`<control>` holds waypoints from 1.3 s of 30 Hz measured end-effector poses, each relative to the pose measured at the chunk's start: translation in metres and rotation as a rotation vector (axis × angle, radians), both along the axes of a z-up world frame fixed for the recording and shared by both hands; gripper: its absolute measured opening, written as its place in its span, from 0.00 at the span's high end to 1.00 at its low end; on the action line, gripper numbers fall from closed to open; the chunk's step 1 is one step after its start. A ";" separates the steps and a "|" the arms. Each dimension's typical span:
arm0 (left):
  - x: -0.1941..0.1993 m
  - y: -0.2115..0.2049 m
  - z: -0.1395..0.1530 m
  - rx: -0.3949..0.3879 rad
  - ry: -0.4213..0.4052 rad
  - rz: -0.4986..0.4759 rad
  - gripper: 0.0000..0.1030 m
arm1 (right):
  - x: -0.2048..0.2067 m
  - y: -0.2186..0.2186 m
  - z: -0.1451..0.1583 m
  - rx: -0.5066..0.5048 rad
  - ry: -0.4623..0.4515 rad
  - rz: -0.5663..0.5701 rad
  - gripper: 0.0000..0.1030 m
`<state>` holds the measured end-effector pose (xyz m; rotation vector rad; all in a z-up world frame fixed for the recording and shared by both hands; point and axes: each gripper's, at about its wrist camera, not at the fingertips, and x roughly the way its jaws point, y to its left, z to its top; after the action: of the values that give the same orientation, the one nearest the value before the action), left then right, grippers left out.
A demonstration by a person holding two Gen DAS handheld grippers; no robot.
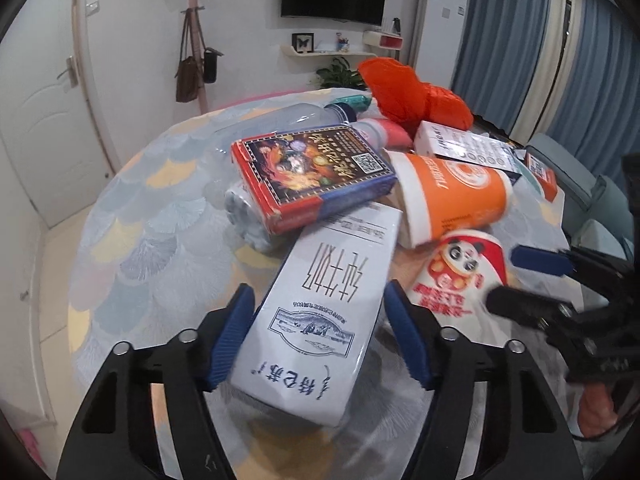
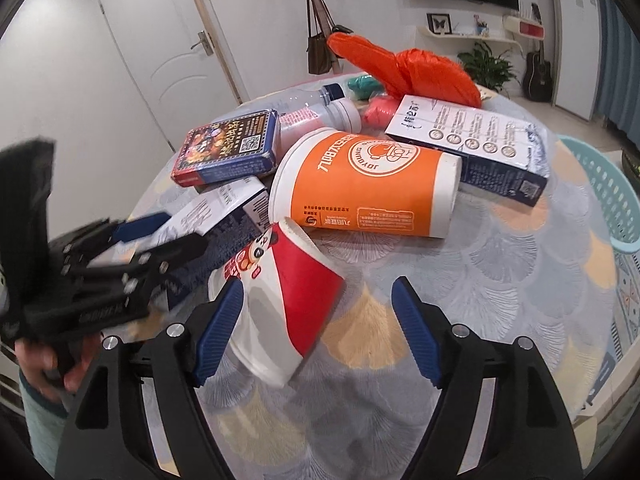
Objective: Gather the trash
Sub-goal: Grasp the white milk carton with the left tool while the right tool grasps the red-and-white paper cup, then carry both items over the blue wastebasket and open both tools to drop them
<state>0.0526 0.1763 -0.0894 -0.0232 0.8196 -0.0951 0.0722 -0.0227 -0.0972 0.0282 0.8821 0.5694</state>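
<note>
Paper cup (image 2: 280,300) looks light and easy to squash; the right gripper (image 2: 318,330) is wide open around it. Left gripper (image 1: 320,332) gapes around a stiff carton (image 1: 320,312); pinch both on their sides.

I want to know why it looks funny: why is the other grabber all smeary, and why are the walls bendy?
Left wrist view: the right gripper at the right edge is smeared by blur, while the white carton stays sharp. Right wrist view: the left gripper is blurred too, but the orange cup is crisp. Both views: the fisheye lens bends the door and darkens the corners.
</note>
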 end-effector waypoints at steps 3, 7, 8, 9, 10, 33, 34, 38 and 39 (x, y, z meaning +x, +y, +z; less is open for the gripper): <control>-0.013 0.000 0.001 -0.029 -0.007 0.027 0.41 | 0.006 0.003 -0.003 0.009 0.026 0.001 0.29; -0.032 0.001 0.002 -0.054 -0.016 0.055 0.42 | 0.014 0.008 -0.009 0.015 0.059 0.012 0.27; -0.037 0.002 0.002 -0.059 -0.014 0.066 0.42 | 0.018 0.012 -0.012 0.016 0.067 0.014 0.25; -0.040 0.003 0.002 -0.062 -0.014 0.073 0.42 | 0.019 0.015 -0.014 0.021 0.077 0.017 0.25; -0.043 0.003 0.002 -0.068 -0.015 0.075 0.42 | 0.020 0.016 -0.015 0.023 0.080 0.017 0.24; -0.056 -0.042 0.033 -0.098 -0.132 0.030 0.47 | -0.009 -0.038 0.038 0.017 -0.149 -0.050 0.56; -0.054 -0.044 0.034 -0.100 -0.135 0.025 0.47 | -0.009 -0.044 0.040 0.020 -0.155 -0.060 0.56; -0.050 -0.057 0.043 -0.107 -0.159 0.004 0.47 | -0.003 -0.071 0.055 0.038 -0.189 -0.113 0.56; -0.047 -0.061 0.046 -0.113 -0.167 -0.003 0.47 | -0.002 -0.076 0.057 0.043 -0.194 -0.125 0.56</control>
<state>0.0054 0.1155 -0.0436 -0.1189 0.6471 -0.1444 0.0704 -0.0987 -0.0397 0.0657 0.6743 0.4652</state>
